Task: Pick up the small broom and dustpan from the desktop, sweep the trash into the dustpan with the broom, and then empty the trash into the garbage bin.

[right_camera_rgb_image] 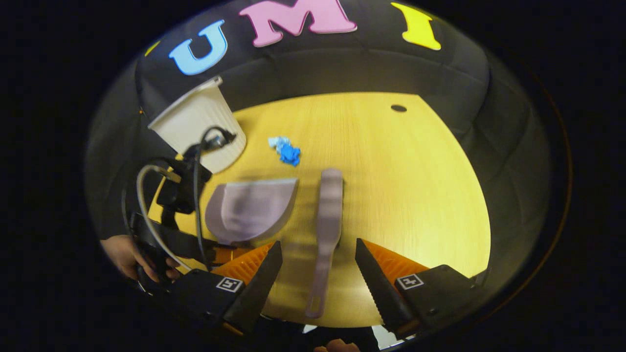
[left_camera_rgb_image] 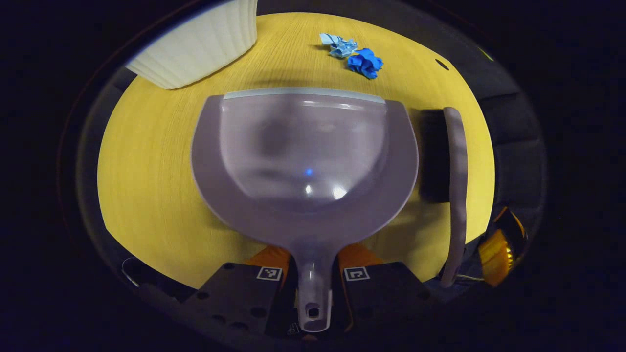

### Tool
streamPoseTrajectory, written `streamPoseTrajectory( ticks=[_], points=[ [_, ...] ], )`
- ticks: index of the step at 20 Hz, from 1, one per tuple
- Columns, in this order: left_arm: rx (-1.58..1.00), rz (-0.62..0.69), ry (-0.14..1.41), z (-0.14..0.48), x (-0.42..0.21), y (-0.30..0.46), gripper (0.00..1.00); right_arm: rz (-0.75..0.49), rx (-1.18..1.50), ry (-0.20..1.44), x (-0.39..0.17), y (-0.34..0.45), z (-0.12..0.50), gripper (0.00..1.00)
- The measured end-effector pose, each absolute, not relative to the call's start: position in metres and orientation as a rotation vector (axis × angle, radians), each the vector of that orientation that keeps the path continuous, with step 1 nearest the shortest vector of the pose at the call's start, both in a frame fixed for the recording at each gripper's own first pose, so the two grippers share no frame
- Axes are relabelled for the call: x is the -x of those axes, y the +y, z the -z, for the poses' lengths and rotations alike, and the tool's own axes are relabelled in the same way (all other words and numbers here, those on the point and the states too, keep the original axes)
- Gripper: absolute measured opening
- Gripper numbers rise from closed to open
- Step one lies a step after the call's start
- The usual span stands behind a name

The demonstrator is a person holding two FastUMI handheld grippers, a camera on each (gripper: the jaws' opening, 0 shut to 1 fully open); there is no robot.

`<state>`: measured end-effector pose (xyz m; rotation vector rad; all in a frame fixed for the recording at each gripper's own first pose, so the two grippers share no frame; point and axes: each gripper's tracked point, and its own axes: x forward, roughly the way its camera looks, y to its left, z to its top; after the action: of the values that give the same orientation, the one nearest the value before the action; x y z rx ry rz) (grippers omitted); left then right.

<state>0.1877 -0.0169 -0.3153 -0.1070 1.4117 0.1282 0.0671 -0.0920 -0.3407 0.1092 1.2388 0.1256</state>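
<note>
**Dustpan gripped, broom next**

The left tool (left_camera_rgb_image: 313,288) is clenched on the dustpan (left_camera_rgb_image: 303,161) handle, both fingers pressing its stem, so the pan lies flat on the bench (left_camera_rgb_image: 146,171) with its lip facing the trash (left_camera_rgb_image: 359,58): two crumpled blue scraps lying well ahead (a good heading for sweeping later). The white ribbed bin (left_camera_rgb_image: 200,44) stands at the far left of the bench, near enough for the emptying step.

The broom (right_camera_rgb_image: 327,220) lies just beside the pan, on its right, handle pointing back toward the person. The right tool (right_camera_rgb_image: 318,278) is released, its fingers spread wide either side of that handle and not touching it; my reading is that it is lined up to close there. The handle is thin, so a grip off-centre could twist the broom.
</note>
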Motion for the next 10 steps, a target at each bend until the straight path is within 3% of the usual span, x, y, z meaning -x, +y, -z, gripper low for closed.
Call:
streamPoseTrajectory(
  ticks=[2,3,4,10],
  points=[
    [0.105,-0.096,1.389,0.317,-0.187,-0.015,0.29,-0.074,-0.096,1.337,-0.061,-0.087,0.366,0.99],
    [0.111,-0.084,1.377,0.316,-0.186,-0.015,0.3,-0.045,-0.085,1.39,-0.058,-0.09,0.375,0.91],
    [0.116,-0.07,1.369,0.316,-0.186,-0.015,0.3,-0.025,-0.081,1.444,-0.052,-0.092,0.382,0.99],
    [0.14,0.021,1.336,0.315,-0.185,-0.014,0.3,0.106,-0.125,1.575,-0.056,-0.092,0.415,0.99]
  ],
)
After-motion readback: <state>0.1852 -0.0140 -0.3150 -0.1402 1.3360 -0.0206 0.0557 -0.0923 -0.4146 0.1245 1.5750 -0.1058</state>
